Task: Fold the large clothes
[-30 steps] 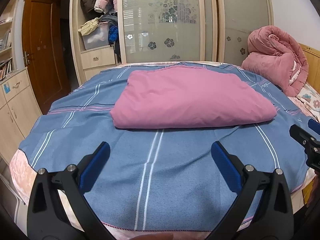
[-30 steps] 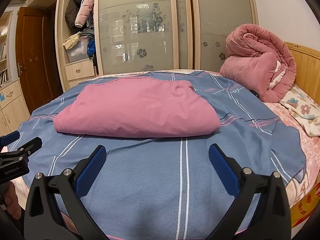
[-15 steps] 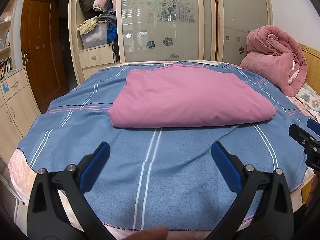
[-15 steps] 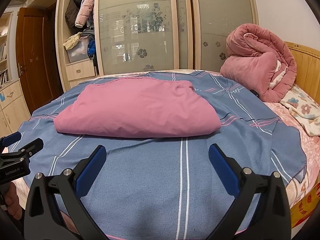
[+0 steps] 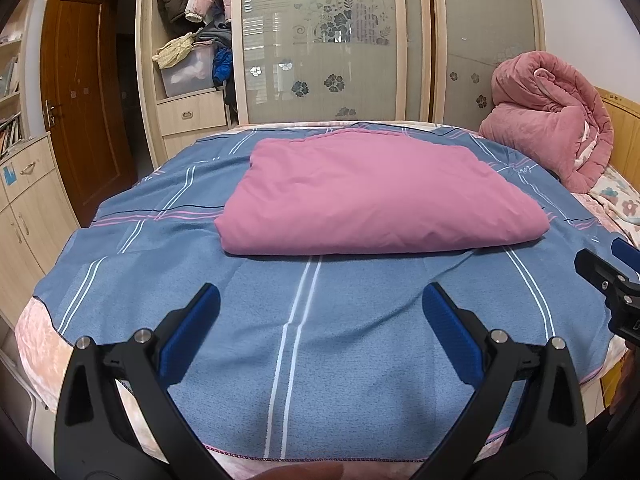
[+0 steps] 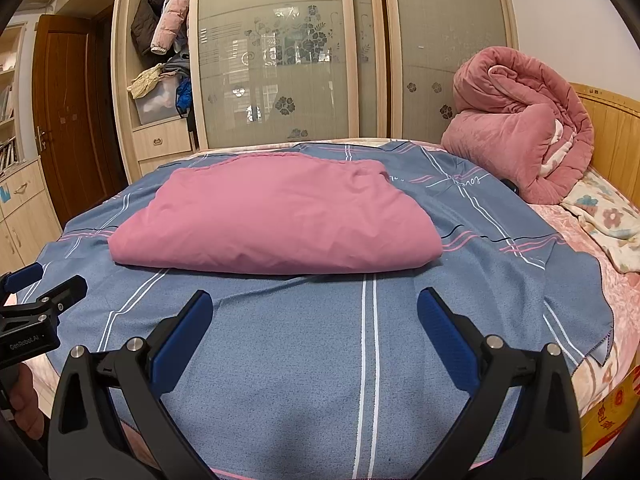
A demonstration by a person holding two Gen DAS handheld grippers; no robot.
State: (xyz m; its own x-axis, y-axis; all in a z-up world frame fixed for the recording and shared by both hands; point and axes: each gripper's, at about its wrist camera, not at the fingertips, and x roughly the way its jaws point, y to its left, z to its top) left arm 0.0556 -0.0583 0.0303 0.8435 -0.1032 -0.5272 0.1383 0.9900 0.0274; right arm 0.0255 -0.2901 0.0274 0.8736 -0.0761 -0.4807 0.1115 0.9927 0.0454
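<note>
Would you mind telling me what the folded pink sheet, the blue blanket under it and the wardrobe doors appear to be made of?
Folded pink sheet: seemingly thin, smooth woven cotton, matte, with fine soft creases.
Blue blanket: probably towelling or a knit, given its grainy, nubby surface with woven white and pink stripes.
Wardrobe doors: frosted glass or acrylic, I cannot tell which, showing faint reflections and flower patterns, in pale wood-look frames.

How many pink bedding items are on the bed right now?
2. A folded pink quilt lies flat mid-bed on the blue striped sheet; a bundled pink comforter sits against the wooden headboard. Others may be hidden.
</note>
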